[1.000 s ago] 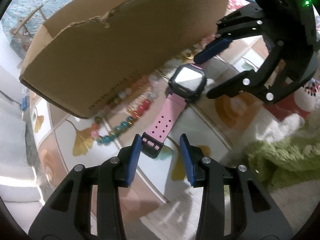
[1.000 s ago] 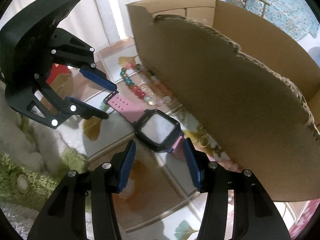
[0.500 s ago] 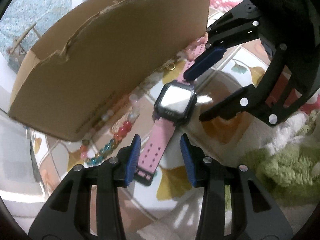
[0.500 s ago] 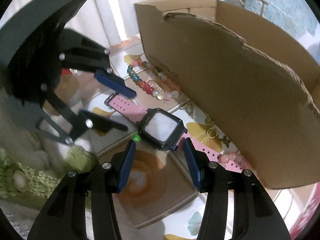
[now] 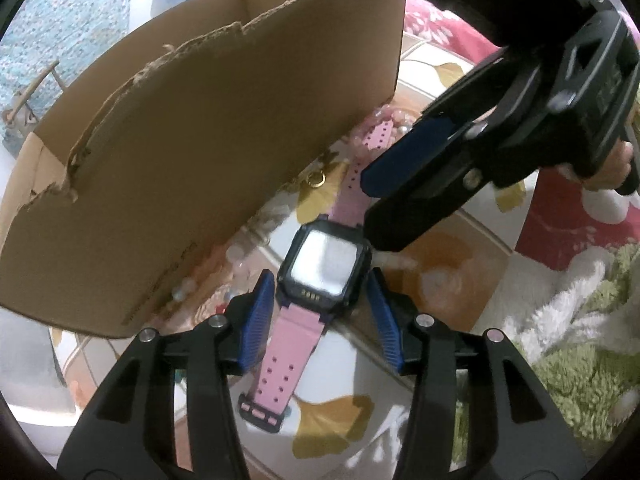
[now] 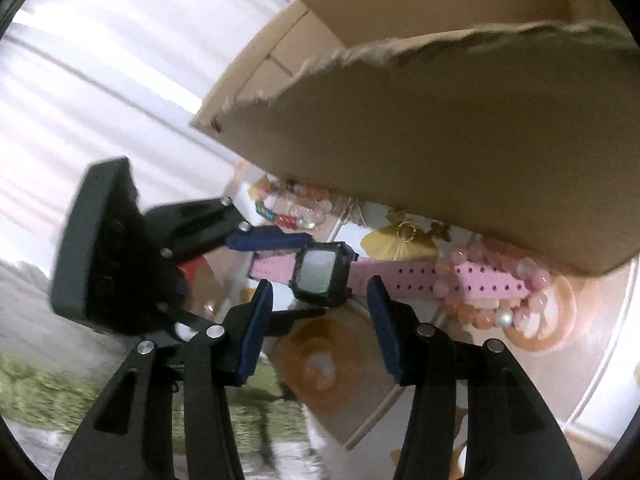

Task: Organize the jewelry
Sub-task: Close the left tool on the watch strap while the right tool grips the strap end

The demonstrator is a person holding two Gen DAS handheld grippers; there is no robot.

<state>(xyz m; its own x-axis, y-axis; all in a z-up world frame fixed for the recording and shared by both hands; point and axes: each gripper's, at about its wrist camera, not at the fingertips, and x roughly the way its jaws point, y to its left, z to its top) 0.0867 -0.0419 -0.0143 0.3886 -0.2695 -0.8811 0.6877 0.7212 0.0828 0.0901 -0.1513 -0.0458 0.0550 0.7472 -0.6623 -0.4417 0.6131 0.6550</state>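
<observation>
Two claws open: left gripper [image 5: 322, 314], jaws just widened, straddles pink smartwatch [image 5: 323, 268]; right gripper [image 6: 320, 322] empty; rigid case, floppy strap; grip case sides

1. The left wrist view looks steeply down along its own fingers, close over the watch [image 5: 324, 268], with the cardboard box [image 5: 200, 160] at upper left.
2. The right wrist view looks down at a shallower slant and rolled, with the box [image 6: 440, 140] above.
3. Both views share the watch [image 6: 320, 276], the box wall, and each other's gripper.
</observation>
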